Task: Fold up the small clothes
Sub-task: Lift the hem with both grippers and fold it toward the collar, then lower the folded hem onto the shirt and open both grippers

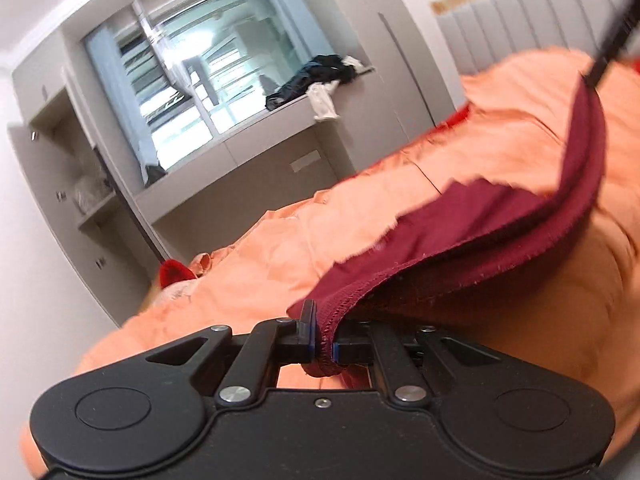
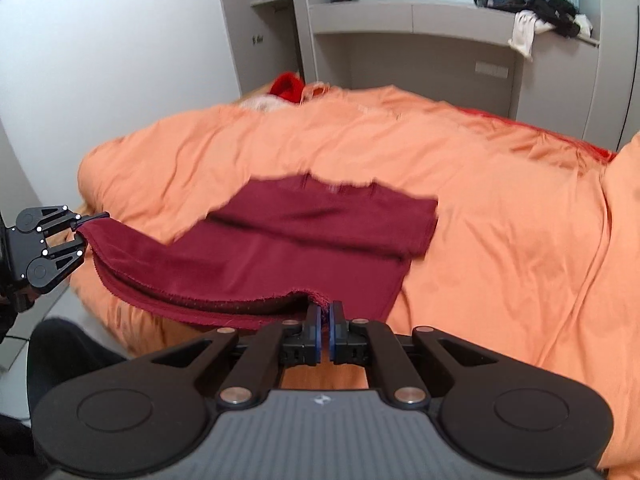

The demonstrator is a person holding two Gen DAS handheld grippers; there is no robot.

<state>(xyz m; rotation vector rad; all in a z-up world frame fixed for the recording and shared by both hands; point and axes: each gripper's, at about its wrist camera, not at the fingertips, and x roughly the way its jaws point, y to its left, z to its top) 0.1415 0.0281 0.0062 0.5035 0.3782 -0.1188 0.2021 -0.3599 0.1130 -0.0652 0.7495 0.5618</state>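
A dark red garment lies partly folded on the orange duvet of a bed. My right gripper is shut on its near hem. My left gripper is shut on another corner of the same hem; it also shows at the left edge of the right wrist view. The hem between the two grippers is lifted off the bed, and the far part of the garment rests on the duvet. In the left wrist view the garment stretches away to the right gripper at the upper right.
Grey cabinets and a window ledge stand beyond the bed, with dark and white clothes piled on the ledge. A red item lies at the bed's far edge. A white wall runs along the left.
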